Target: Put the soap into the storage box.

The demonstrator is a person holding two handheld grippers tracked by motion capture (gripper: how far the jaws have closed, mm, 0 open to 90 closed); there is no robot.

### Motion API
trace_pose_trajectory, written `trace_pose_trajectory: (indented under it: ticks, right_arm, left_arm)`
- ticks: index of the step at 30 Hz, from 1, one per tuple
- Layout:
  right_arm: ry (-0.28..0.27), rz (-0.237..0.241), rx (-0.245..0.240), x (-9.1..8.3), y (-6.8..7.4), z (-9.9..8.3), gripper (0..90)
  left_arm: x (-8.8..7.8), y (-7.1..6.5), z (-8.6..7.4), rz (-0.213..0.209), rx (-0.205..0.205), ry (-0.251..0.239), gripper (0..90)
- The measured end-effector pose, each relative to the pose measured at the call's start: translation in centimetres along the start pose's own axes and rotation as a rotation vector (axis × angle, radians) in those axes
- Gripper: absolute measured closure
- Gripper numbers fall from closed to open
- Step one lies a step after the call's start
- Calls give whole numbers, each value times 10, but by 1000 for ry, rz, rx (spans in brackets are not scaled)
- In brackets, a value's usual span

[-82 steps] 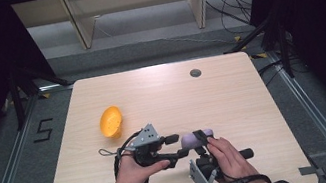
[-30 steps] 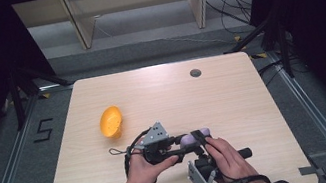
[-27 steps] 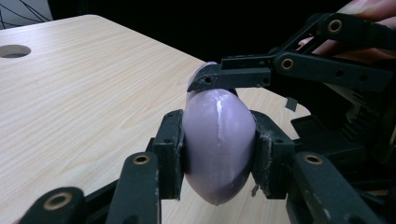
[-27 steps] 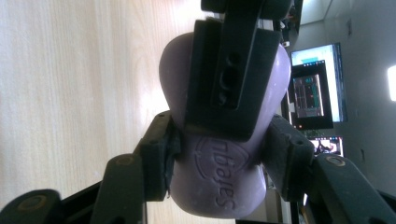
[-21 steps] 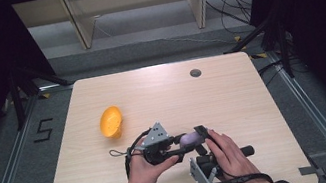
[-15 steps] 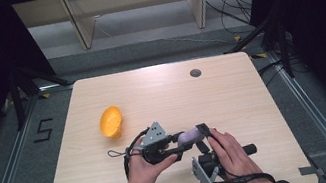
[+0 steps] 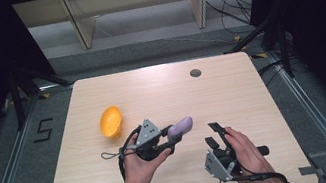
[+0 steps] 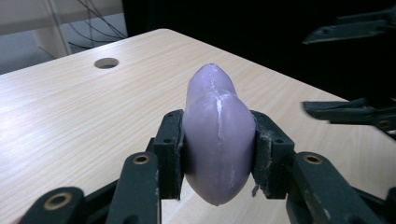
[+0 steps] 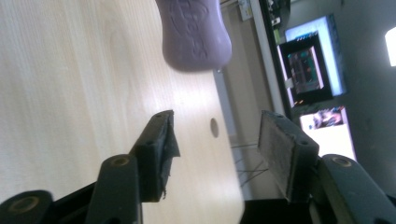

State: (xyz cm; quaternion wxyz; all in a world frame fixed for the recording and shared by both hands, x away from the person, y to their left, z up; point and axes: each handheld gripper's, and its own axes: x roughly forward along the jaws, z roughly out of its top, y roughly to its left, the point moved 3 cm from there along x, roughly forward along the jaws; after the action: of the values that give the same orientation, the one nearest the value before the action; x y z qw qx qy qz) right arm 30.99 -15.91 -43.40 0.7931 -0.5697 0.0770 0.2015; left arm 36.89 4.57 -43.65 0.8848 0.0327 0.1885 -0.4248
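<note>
The left claw (image 7: 175, 137) was clamped on a purple soap-like piece (image 8: 218, 135), held just above the table (image 7: 232, 94). The right claw (image 7: 216, 133) stood apart with nothing between its jaws, which had just been closing, probably beside the piece.

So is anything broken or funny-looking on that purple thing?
A little. The purple thing, clamped in the left hand-held gripper, has whitish scuff lines running down its face, like scratches. The rubber pad on the right hand-held gripper looks frayed at its edge. Nothing is spilled.
</note>
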Motion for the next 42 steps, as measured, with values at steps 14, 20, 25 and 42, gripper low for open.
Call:
trace_pose_trajectory:
  ticks: [14,20,25,42]
  right_arm:
    - [37,27,188,-11,-2,-39,498]
    - [42,38,222,-12,-4,-43,494]
    - [48,32,283,-13,-5,-46,491]
    - [64,42,301,-11,-5,-49,486]
  left_arm:
    - [0,5,-4,134,-11,-31,588]
    - [-7,6,-4,180,-8,-63,588]
    - [-13,4,-5,226,21,-93,588]
    - [-20,7,-15,291,4,-126,588]
